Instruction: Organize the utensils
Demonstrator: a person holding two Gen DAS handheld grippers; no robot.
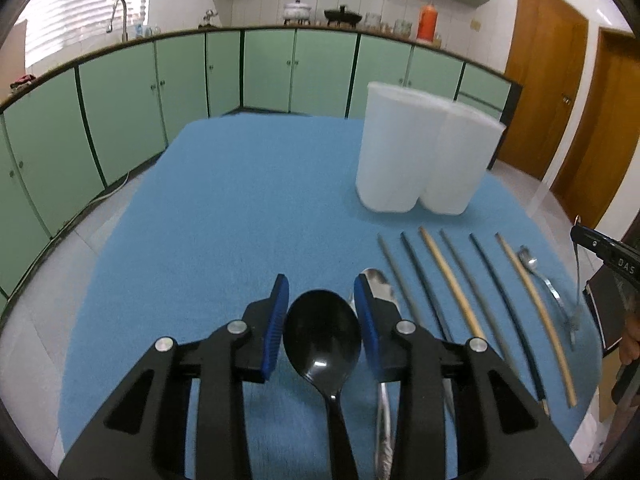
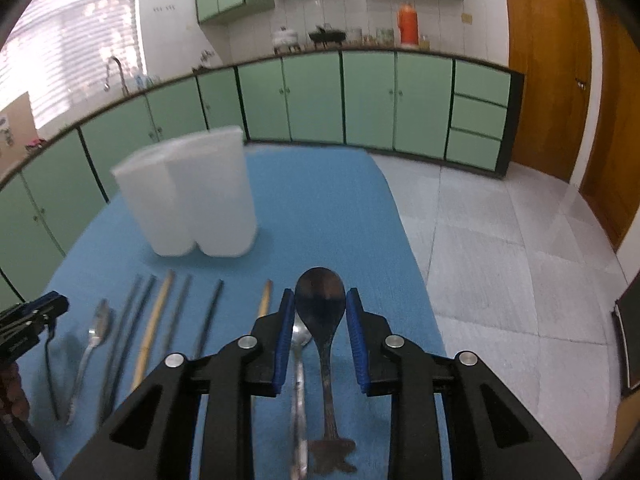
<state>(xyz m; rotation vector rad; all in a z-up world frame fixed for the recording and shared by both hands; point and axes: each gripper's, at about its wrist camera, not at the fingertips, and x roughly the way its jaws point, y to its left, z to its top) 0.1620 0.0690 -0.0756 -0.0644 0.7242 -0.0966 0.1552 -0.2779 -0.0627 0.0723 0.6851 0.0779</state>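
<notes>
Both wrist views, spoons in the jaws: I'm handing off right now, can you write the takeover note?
Left gripper: jaws closed on the black spoon, lifted off the blue cloth.
Right gripper: jaws closed on the dark brown spoon, also raised.
On the cloth: six chopsticks in a row, two metal spoons.
White two-compartment holder stands behind the row; its inside is not visible.
Done: both spoons picked up.
Left: drop them in the holder, then sort the rest.
</notes>
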